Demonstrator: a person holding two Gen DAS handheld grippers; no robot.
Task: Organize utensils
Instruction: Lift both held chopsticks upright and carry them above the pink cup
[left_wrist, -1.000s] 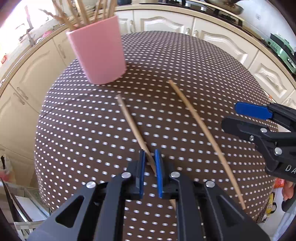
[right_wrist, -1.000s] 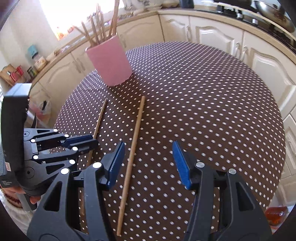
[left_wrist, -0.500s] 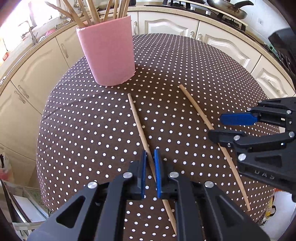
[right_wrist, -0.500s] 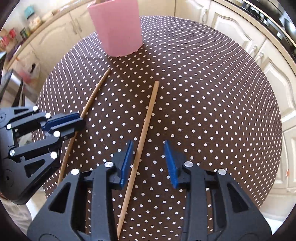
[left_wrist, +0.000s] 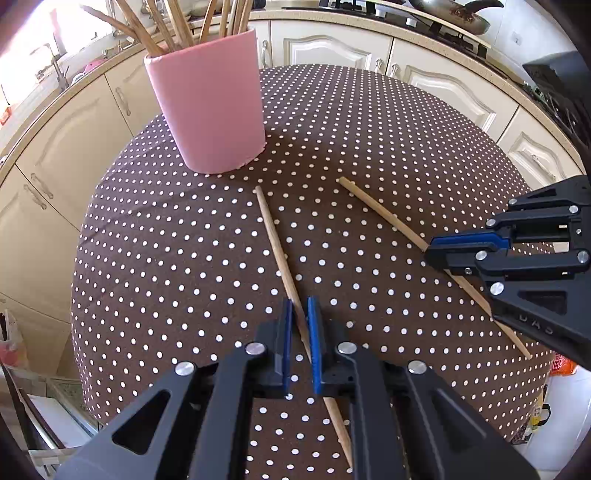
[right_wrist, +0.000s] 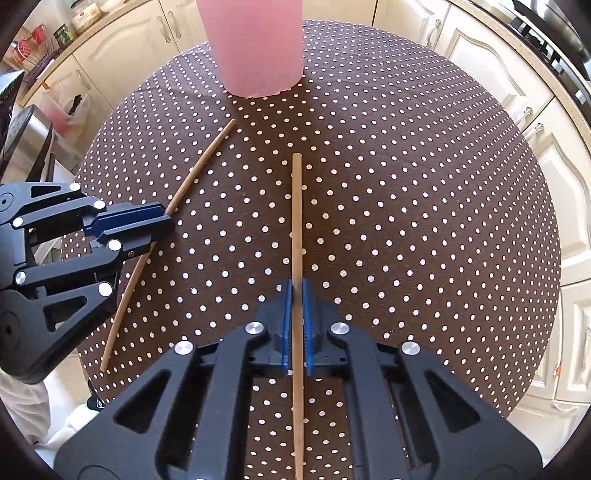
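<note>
The left gripper (left_wrist: 299, 314) pinched one chopstick (left_wrist: 275, 240); the right gripper (right_wrist: 296, 295) pinched the other chopstick (right_wrist: 296, 214) on the table (right_wrist: 424, 221).

Both wrist views look steeply down, close over the dotted table (left_wrist: 369, 122), sharing the pink holder (right_wrist: 258, 44).

Two wooden chopsticks (left_wrist: 275, 240) (right_wrist: 296, 221) flat (apart) before pink holder (left_wrist: 210, 103).

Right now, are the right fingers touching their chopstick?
Touching. The right wrist view shows the right gripper with both blue fingers pressed against the chopstick, no gap either side.
</note>
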